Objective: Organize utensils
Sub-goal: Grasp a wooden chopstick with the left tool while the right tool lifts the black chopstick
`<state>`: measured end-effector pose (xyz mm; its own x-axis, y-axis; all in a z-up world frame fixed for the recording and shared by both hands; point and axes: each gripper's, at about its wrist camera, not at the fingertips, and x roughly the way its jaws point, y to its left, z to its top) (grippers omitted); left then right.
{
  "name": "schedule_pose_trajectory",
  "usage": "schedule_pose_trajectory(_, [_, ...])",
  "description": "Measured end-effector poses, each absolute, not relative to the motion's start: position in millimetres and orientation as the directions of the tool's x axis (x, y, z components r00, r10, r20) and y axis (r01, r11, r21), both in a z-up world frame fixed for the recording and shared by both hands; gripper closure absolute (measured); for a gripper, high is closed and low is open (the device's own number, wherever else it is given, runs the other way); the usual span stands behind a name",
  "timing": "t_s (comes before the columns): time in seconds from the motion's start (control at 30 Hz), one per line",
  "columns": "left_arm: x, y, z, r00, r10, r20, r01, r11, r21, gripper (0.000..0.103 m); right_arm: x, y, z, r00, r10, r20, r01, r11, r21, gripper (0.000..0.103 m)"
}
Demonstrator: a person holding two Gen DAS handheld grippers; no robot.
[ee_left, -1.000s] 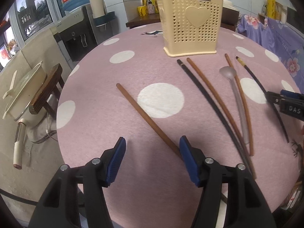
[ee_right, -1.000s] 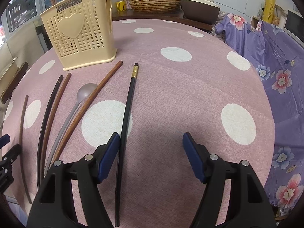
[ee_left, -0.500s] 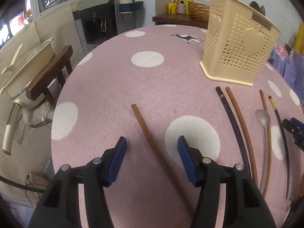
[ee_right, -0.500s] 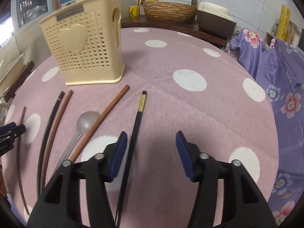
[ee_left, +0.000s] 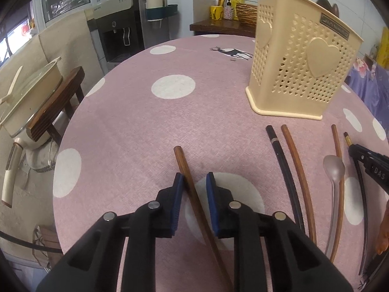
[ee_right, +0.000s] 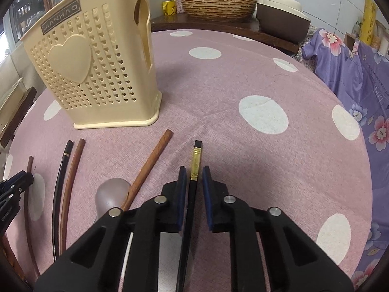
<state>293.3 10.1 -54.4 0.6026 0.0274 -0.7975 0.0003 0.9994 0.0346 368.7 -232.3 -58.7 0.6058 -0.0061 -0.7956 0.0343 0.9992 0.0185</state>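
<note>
A cream perforated utensil basket [ee_left: 301,73] [ee_right: 97,73] stands upright on the pink dotted table. My left gripper [ee_left: 194,182] straddles a brown wooden chopstick [ee_left: 184,165], jaws nearly closed, a small gap on its right side. My right gripper [ee_right: 194,177] straddles a black chopstick with a gold band [ee_right: 195,160], jaws close on both sides with thin gaps. Between them lie a black chopstick [ee_left: 283,163], two brown chopsticks [ee_left: 295,160] [ee_right: 150,165] and a translucent spoon [ee_left: 334,168] [ee_right: 110,194].
Table cloth [ee_left: 175,121] ends at a round edge on the left, with a wooden stool and a pot [ee_left: 29,97] beyond. A purple floral cloth [ee_right: 352,73] lies past the right edge. A sideboard with a woven bowl [ee_right: 218,4] stands behind.
Both grippers moved forward and down along their chopsticks. Both pairs of jaws narrowed from wide open to almost touching the sticks.
</note>
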Motion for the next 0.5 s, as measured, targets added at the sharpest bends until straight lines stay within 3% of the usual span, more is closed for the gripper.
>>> schedule_pose_trajectory(0.07, [293, 6, -54, 0.604, 0.021, -0.797, 0.013, 0.999, 0.036, 0.092, 368, -231, -58, 0.606, -0.009, -0.795, 0.032, 0.999, 0.013, 0.094])
schedule_pose_trajectory(0.5, [305, -3, -54, 0.606, 0.009, -0.796, 0.039, 0.998, 0.041, 0.093, 371, -234, -58, 0.604, 0.026, -0.796, 0.01, 0.999, 0.041, 0.095])
